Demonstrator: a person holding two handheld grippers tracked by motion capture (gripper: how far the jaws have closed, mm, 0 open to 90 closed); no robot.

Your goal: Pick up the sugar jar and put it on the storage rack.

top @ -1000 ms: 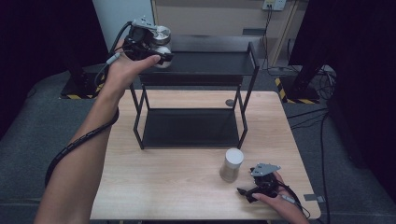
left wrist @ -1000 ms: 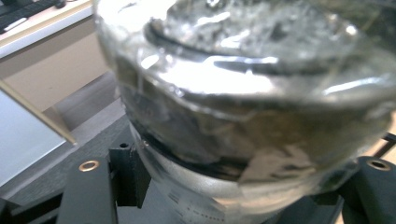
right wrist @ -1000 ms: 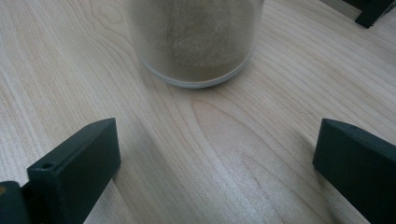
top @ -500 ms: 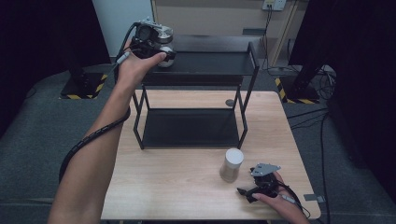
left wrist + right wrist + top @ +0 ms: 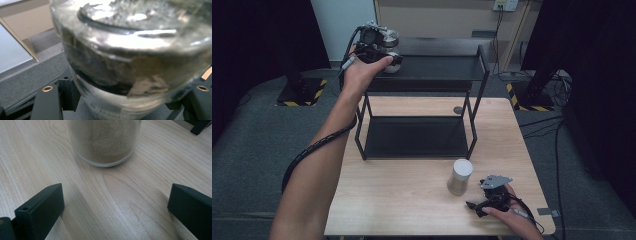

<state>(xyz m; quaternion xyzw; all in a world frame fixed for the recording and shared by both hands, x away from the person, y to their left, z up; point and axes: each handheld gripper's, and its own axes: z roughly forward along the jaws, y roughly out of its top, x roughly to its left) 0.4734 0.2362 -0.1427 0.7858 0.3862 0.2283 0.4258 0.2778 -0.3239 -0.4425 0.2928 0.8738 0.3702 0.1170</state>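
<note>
At a wooden counter point(image 5: 412, 210), we see a person's left arm stretched out to the far left corner of the top shelf of a black two-tier metal rack point(image 5: 422, 100). There the left tool point(image 5: 384, 50) pinches a clear glass jar point(image 5: 130, 57) between its jaws; the jar's wall is close against that tool's camera, with a jaw at each side. In the high view the jar point(image 5: 389, 42) is at the shelf's corner, though we cannot tell whether it rests on the shelf or hangs just above it. At the counter's near right corner the right tool point(image 5: 477, 205) lies low on the wood with its jaws spread wide and nothing between them. Just beyond its tips stands a squat frosted jar point(image 5: 103, 142) with a pale top, upright on the counter in front of the rack.
</note>
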